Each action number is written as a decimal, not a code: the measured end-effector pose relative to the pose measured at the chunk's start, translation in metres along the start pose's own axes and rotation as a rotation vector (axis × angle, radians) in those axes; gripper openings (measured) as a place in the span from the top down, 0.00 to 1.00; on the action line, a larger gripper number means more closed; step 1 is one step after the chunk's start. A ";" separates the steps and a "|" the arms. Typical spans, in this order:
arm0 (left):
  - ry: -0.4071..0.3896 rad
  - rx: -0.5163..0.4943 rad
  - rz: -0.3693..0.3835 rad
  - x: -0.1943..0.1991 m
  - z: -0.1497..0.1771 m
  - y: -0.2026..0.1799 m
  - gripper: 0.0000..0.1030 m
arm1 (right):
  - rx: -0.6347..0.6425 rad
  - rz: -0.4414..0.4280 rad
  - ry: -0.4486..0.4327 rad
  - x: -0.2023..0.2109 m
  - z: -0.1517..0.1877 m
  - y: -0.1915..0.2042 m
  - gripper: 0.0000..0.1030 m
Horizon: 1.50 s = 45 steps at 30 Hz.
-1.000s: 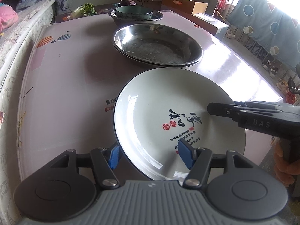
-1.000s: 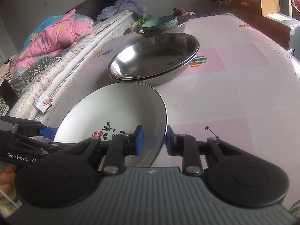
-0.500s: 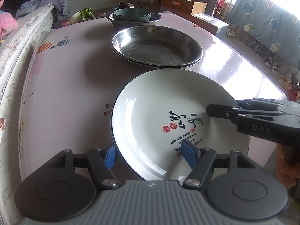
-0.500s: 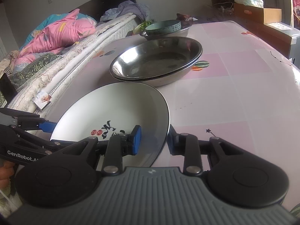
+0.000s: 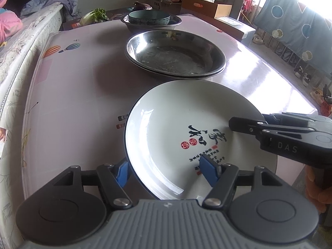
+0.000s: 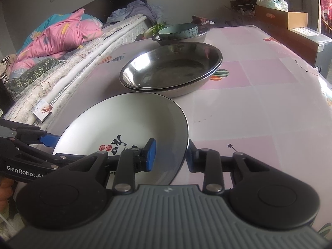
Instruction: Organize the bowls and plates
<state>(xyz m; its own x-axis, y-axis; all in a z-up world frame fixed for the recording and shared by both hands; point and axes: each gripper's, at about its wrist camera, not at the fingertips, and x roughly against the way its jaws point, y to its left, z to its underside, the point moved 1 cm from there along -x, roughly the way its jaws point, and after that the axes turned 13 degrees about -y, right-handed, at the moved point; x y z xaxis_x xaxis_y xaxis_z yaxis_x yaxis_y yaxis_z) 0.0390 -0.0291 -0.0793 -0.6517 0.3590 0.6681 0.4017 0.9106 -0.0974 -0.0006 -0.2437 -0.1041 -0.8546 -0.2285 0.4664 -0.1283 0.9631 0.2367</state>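
Note:
A white plate (image 5: 166, 128) with a dark rim and black calligraphy lies at the near end of the pink table (image 5: 72, 103). My left gripper (image 5: 166, 171) is open and straddles its near-left rim, one blue pad outside the rim and one over the plate's inside. My right gripper (image 6: 171, 155) straddles the plate (image 6: 124, 124) at its right rim. Its jaws are narrowly open, with a gap between the inner pad and the rim. Each gripper also shows in the other view: the right gripper (image 5: 238, 124) from the right, the left gripper (image 6: 47, 140) from the left.
Just beyond the plate, two stacked steel basins (image 5: 176, 56) sit mid-table. Farther back a teal bowl (image 5: 149, 17) rests inside another steel bowl. A bed with quilts (image 6: 62, 41) runs along the table's left side. Cardboard boxes (image 5: 207, 8) stand behind.
The right gripper's pads have spread a little apart around the plate's rim. The left jaws are slightly wider. The plate stays in about the same place.

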 end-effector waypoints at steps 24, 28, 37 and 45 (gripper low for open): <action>0.014 0.020 -0.014 0.008 0.002 0.003 0.33 | 0.014 -0.002 -0.006 0.013 0.001 0.008 0.71; 0.023 0.018 -0.013 0.008 0.003 0.002 0.33 | 0.011 -0.001 -0.003 0.015 0.002 0.008 0.71; 0.026 0.014 -0.022 0.011 0.004 0.002 0.33 | 0.012 -0.003 -0.008 0.017 0.000 0.011 0.71; 0.029 0.014 -0.023 0.012 0.004 0.001 0.33 | 0.015 -0.006 -0.017 0.020 -0.002 0.013 0.71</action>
<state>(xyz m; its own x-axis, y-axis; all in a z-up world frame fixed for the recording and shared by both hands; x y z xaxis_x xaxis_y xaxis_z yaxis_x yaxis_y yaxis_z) 0.0291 -0.0227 -0.0741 -0.6418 0.3324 0.6911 0.3779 0.9213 -0.0922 -0.0187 -0.2358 -0.0903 -0.8623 -0.2317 0.4503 -0.1406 0.9638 0.2266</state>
